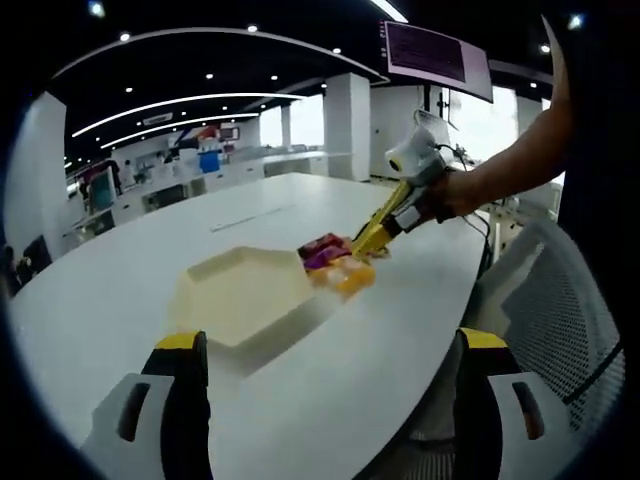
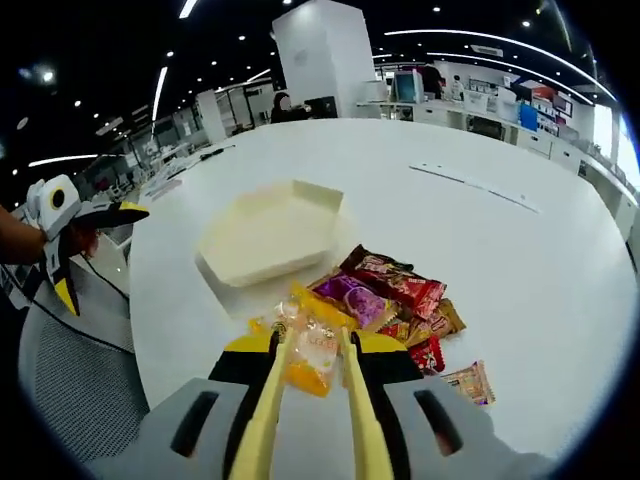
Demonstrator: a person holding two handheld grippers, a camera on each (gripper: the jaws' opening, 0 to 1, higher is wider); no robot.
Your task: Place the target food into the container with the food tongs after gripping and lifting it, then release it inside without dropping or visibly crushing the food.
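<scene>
A clear packet of orange-yellow food (image 2: pixel 308 362) lies at the near edge of a snack pile (image 2: pixel 395 290), between the tips of the yellow food tongs (image 2: pixel 268 400). My right gripper (image 2: pixel 315 352) is shut on the tongs. I cannot tell whether the packet is off the table. A cream hexagonal container (image 2: pixel 268 235) stands just beyond it with nothing inside. In the left gripper view the container (image 1: pixel 245 290) is ahead, the pile (image 1: pixel 335 262) on its right, and the tongs (image 1: pixel 372 235) reach down to it. My left gripper (image 1: pixel 335 400) is open and holds nothing.
The white oval table (image 2: pixel 480 190) has free surface around the pile. A small loose packet (image 2: pixel 468 381) lies to the pile's right. A grey mesh chair (image 1: pixel 560 310) stands at the table's edge. The left gripper (image 2: pixel 75 235), in a person's hand, shows at the left.
</scene>
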